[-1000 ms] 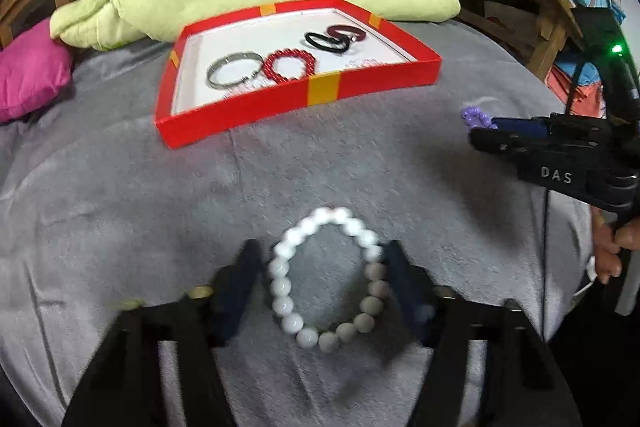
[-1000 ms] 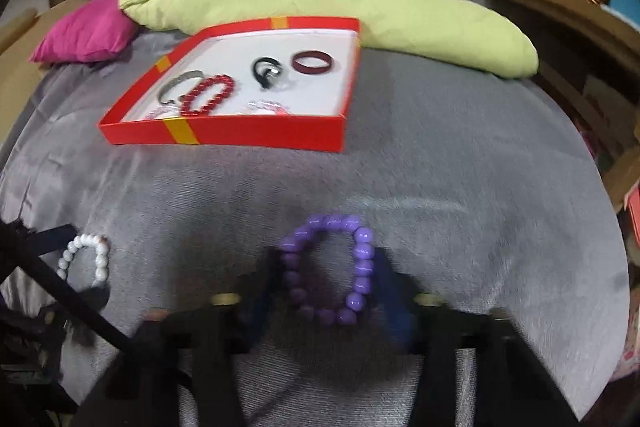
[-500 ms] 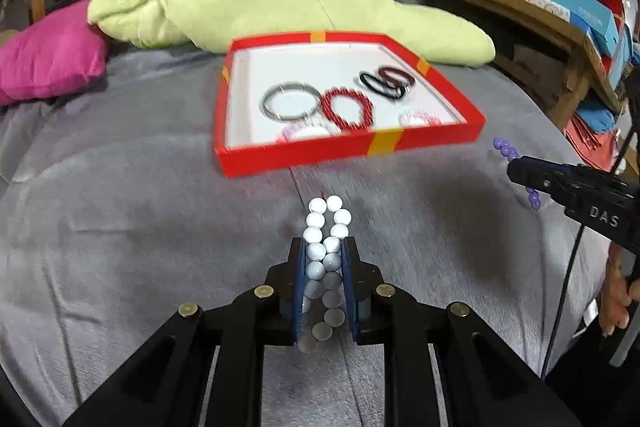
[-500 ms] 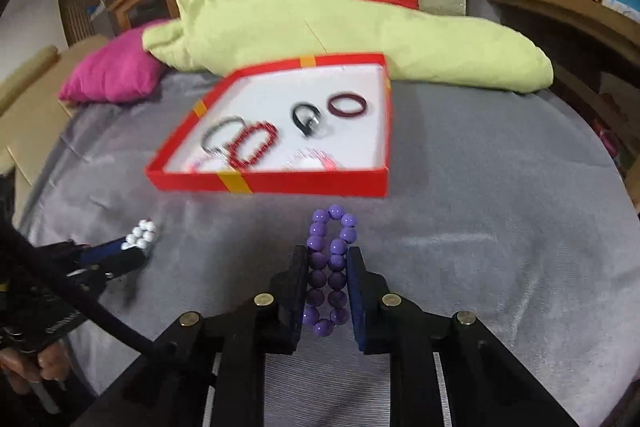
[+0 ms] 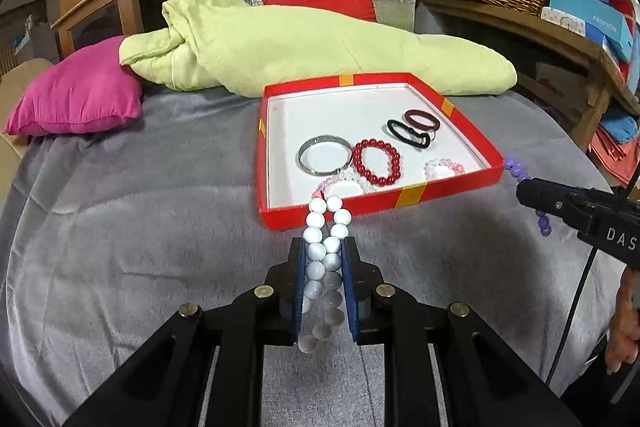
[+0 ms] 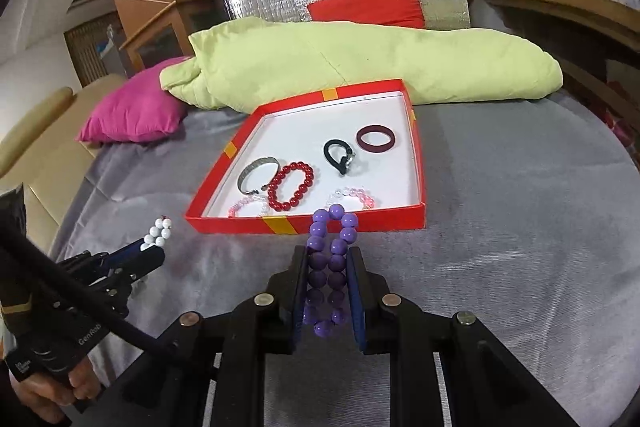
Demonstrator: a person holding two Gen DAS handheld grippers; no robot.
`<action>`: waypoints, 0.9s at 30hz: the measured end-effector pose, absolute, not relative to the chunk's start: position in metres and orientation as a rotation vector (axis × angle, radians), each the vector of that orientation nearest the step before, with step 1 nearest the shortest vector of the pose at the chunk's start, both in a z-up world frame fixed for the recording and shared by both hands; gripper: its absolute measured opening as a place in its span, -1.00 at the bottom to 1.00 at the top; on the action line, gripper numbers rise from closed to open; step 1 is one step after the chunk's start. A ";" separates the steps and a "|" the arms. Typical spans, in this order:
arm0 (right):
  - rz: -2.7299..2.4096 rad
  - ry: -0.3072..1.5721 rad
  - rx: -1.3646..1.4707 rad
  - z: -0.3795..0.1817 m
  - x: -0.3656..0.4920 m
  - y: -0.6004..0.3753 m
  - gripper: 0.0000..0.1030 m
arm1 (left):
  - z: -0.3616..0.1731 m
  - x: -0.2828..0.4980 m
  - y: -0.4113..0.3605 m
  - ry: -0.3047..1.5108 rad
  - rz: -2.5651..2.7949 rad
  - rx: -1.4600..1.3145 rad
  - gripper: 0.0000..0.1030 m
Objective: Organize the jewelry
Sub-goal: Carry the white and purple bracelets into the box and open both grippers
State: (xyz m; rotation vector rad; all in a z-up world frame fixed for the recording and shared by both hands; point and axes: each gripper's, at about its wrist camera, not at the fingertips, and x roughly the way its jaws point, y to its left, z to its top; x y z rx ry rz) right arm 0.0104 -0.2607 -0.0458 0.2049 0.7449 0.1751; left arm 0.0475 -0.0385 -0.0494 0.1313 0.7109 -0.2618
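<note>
The left tool (image 5: 324, 267) pinches a white bead bracelet (image 5: 325, 227) flat (two rows), the right tool (image 6: 328, 271) a purple one (image 6: 331, 239).

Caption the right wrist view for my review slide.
Right gripper clamps a purple bead bracelet before the red tray.

Not much to read here: "DAS" in white on the right tool (image 5: 520, 193), "GenRob" on the left tool (image 6: 154, 253), and "FASHION" on a blue box (image 5: 592, 13) on the shelf.
</note>
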 end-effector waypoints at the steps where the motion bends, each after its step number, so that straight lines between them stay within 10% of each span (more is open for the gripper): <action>1: 0.177 0.742 0.208 -0.045 0.011 -0.260 -0.60 | -0.047 0.048 -0.040 0.701 -0.258 0.138 -0.63; 27: 0.214 0.691 0.347 -0.018 0.131 -0.246 -0.60 | -0.010 0.123 -0.059 0.611 -0.221 0.157 -0.63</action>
